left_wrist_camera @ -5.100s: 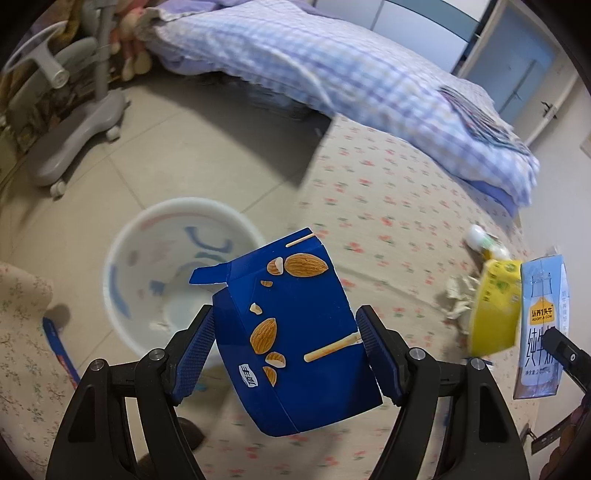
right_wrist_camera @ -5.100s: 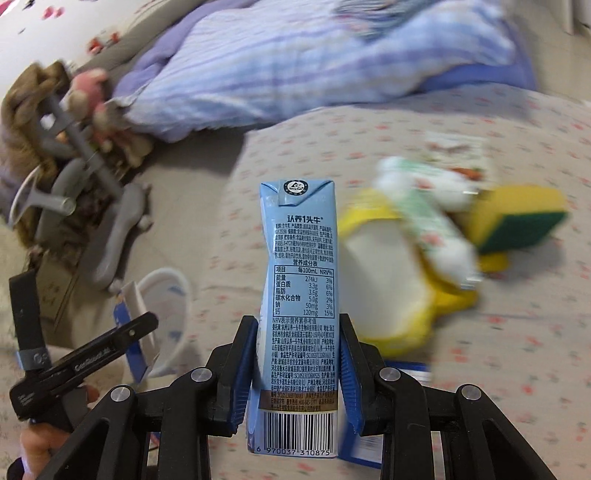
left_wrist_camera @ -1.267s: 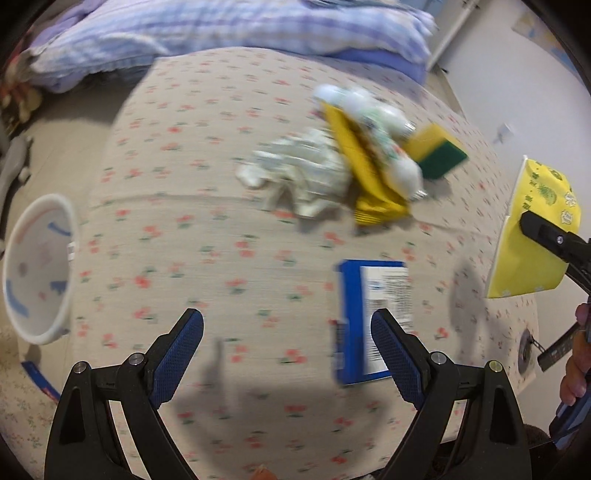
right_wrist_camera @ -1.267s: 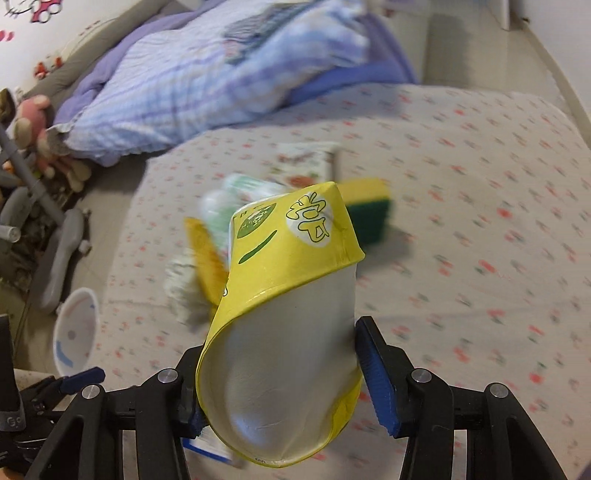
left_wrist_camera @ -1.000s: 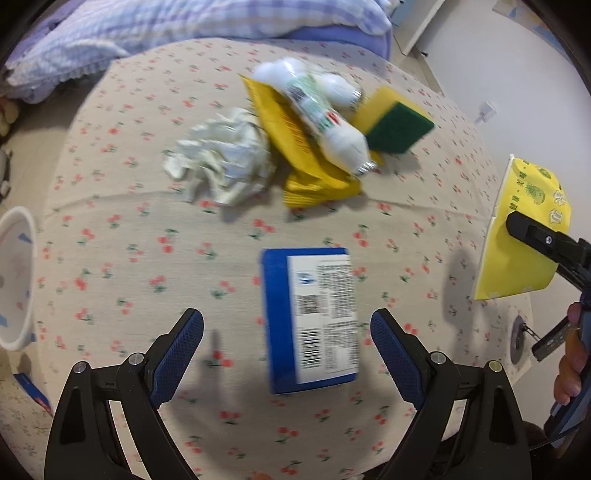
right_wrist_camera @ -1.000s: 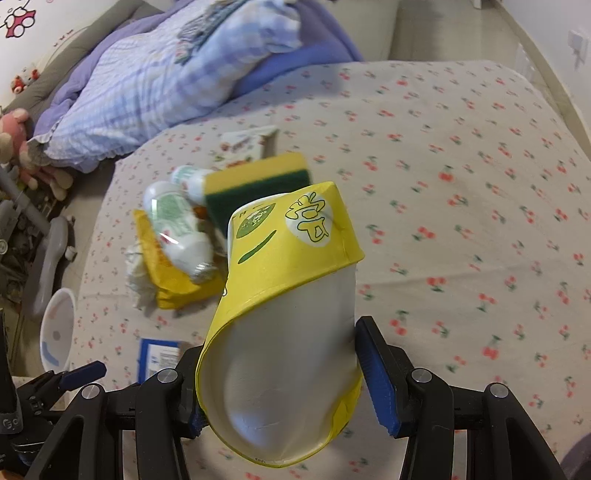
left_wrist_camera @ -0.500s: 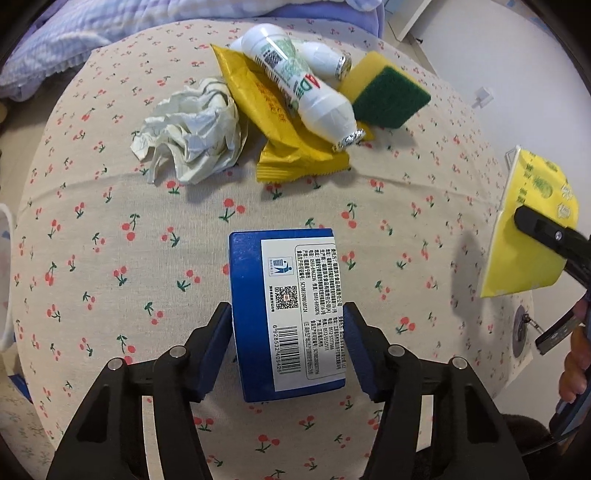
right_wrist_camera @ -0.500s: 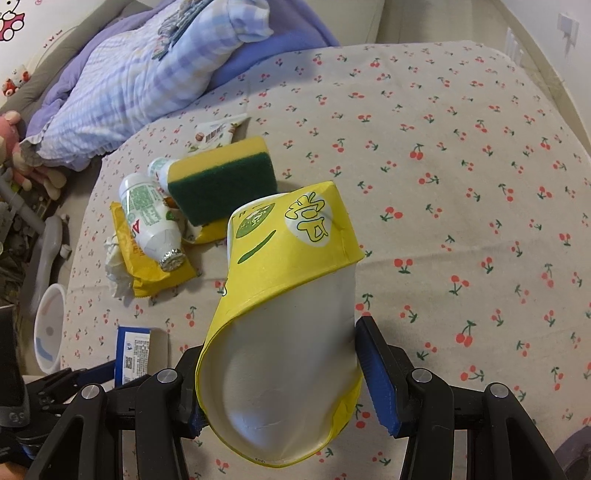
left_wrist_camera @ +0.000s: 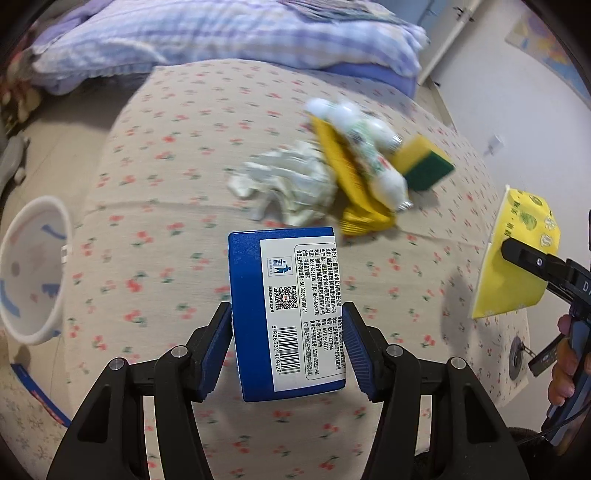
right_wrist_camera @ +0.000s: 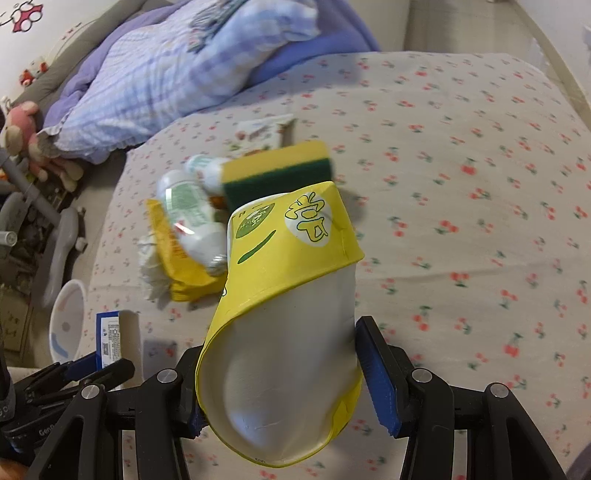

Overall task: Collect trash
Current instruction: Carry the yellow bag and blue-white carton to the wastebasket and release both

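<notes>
My left gripper point(left_wrist_camera: 288, 347) is shut on a blue box point(left_wrist_camera: 286, 306) with a white barcode label, held above the cherry-print bed cover point(left_wrist_camera: 155, 206). My right gripper point(right_wrist_camera: 284, 373) is shut on a squashed yellow paper cup point(right_wrist_camera: 280, 332); the cup also shows at the right of the left wrist view point(left_wrist_camera: 513, 254). The blue box shows at the lower left of the right wrist view point(right_wrist_camera: 114, 339). A white trash bin point(left_wrist_camera: 29, 266) stands on the floor at the left.
On the bed lie a crumpled white paper point(left_wrist_camera: 291, 181), a yellow wrapper point(left_wrist_camera: 351, 184), two white bottles point(left_wrist_camera: 369, 155) and a yellow-green sponge point(left_wrist_camera: 424, 162). A lilac checked quilt point(left_wrist_camera: 207, 33) lies at the back. A grey chair base point(right_wrist_camera: 55, 251) stands on the floor.
My left gripper has closed on the blue box and lifted it off the bed, swinging left so the bin comes into view. The right gripper still holds the yellow cup.
</notes>
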